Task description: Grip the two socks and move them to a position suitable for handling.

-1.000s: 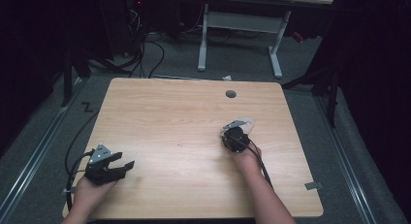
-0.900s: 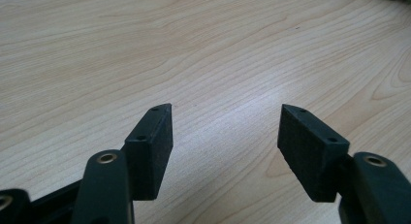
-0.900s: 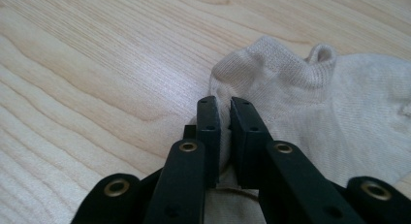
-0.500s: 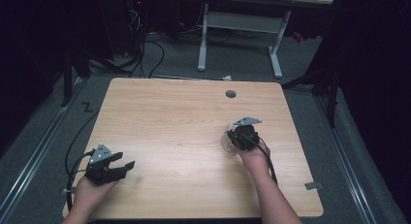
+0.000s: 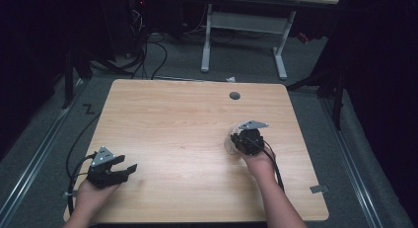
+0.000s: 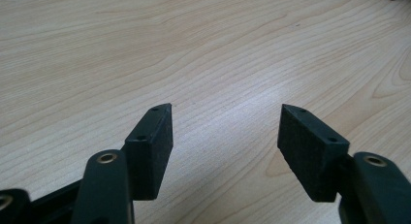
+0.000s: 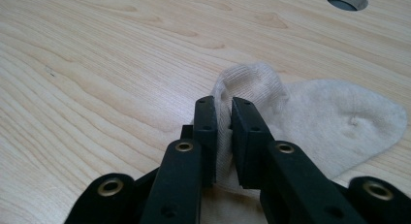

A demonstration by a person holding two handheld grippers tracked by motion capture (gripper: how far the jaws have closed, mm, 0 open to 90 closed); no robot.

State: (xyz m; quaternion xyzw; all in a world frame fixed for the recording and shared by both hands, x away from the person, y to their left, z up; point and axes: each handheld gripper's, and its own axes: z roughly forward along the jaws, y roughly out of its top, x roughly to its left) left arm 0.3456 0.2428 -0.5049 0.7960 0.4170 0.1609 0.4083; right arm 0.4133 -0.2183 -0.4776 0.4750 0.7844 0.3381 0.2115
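While shifted rightward since before, right gripper (image 7: 222,117) jaws pinch sock (image 7: 334,122) | left gripper (image 6: 225,132) jaws apart, unmoved

Light wooden table (image 5: 172,129) on grey carpet; round cable hole (image 5: 234,95) near table's far edge. White desk frame (image 5: 244,28) beyond table's far side, black cables (image 5: 148,45) beyond its far left corner, grey tape scrap (image 5: 319,189) just off its near right corner.
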